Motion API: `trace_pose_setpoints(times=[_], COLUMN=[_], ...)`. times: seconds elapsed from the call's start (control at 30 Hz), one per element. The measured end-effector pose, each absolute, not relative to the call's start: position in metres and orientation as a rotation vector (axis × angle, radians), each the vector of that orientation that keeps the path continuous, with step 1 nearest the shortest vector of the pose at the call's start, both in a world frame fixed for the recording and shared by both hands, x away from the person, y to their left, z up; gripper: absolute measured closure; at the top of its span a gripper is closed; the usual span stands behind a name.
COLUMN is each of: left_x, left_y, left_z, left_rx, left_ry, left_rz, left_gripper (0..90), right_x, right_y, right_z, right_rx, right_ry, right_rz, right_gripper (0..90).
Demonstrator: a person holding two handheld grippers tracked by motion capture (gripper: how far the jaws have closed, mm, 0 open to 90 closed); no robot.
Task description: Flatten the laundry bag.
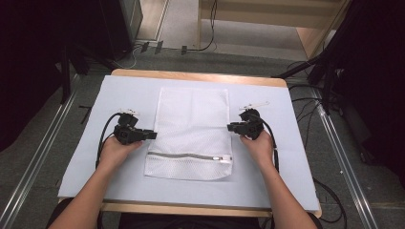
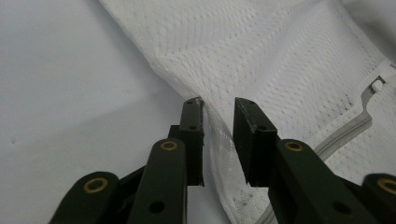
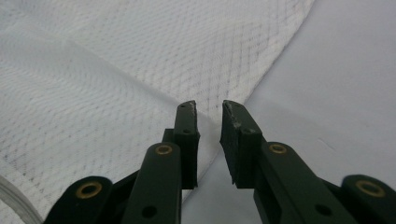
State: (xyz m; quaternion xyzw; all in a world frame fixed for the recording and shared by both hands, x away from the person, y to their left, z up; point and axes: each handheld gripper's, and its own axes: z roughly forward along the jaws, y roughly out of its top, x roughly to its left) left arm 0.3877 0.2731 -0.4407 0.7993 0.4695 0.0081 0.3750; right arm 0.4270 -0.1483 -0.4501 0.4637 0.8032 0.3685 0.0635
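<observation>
Left gripper [image 1: 152, 134] and right gripper [image 1: 230, 127] both sit slack-jawed at the mesh bag's [image 1: 191, 129] edges mid-frame, gripping nothing. I'd pull both off sideways together, so the bag stays flat on the worktop [image 1: 124, 95].

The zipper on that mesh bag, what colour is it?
Grey zipper, white pull; clearest in the high view.

Resting low at 9 and 3 o'clock: left gripper [image 1: 152, 135] and right gripper [image 1: 230, 127], pointing inward toward each other, jaws standing slightly parted, forearms reaching in from 6 o'clock.
</observation>
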Motion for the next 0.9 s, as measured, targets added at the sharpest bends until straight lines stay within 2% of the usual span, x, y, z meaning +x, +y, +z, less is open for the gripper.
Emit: trace_pose_setpoints(times=[0.23, 0.6, 0.9], left_x=[0.392, 0.397, 0.390], left_y=[0.269, 0.257, 0.242], left_z=[-0.433, -0.429, -0.421], left_rx=[2.035, 2.038, 2.093], left_ry=[1.170, 1.149, 1.093], left_rz=[0.040, 0.051, 0.054], left_gripper=[64.1, 50.3, 44.2], right_x=[0.423, 0.436, 0.432], right_y=[-0.142, -0.131, -0.135], right_z=[-0.447, -0.469, -0.461], right_rx=[1.352, 1.364, 1.372], right_ry=[2.404, 2.426, 2.410], right_rz=[1.125, 1.054, 1.083], right_gripper=[89.2, 88.5, 88.7])
